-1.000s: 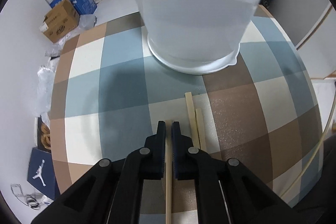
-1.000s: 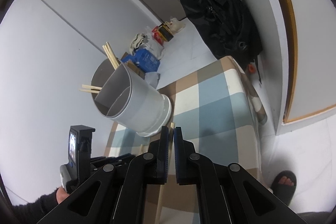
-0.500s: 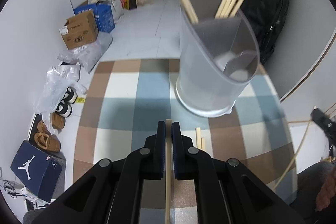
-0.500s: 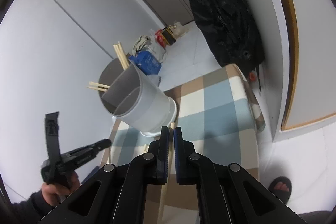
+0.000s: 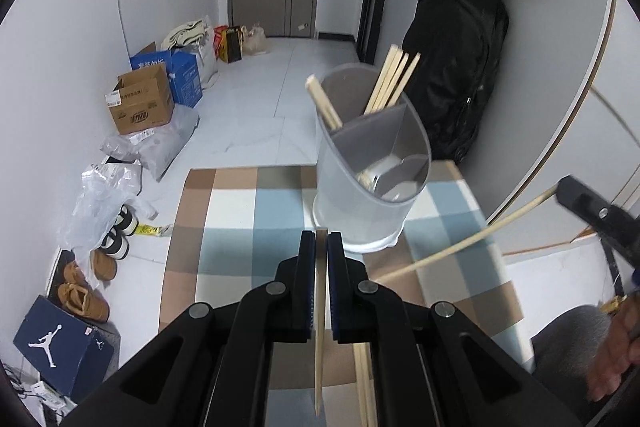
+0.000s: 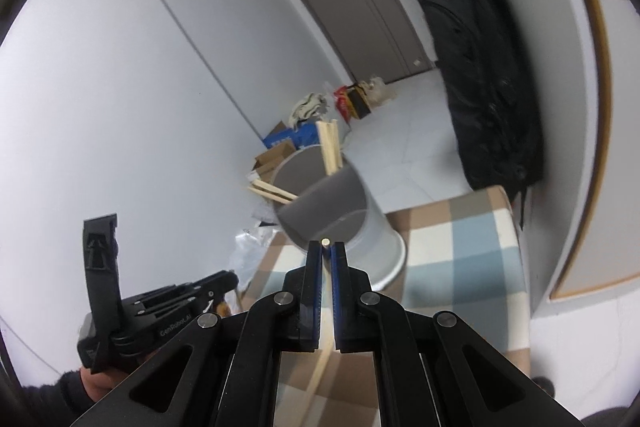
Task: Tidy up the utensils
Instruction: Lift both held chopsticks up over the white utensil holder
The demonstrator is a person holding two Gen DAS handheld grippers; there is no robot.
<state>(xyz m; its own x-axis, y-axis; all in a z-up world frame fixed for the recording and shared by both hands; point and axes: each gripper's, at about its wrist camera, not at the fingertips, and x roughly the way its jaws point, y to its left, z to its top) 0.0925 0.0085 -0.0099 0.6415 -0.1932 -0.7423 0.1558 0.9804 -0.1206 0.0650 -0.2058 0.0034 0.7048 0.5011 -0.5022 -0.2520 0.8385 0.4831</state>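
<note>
Fig.: mid-task. Divided grey holder (image 5: 372,163) on checked tablecloth (image 5: 240,211) already has several chopsticks (image 5: 394,79) upright in its back section. Left gripper (image 5: 321,247) pinches one chopstick (image 5: 320,327); right gripper (image 6: 326,255) pinches another (image 6: 325,339). Two more (image 5: 362,379) lie on cloth, w/ front sections looking empty.

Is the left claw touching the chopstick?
Touching. The left wrist view shows the left claw shut on the chopstick, both pads pressing it.
</note>
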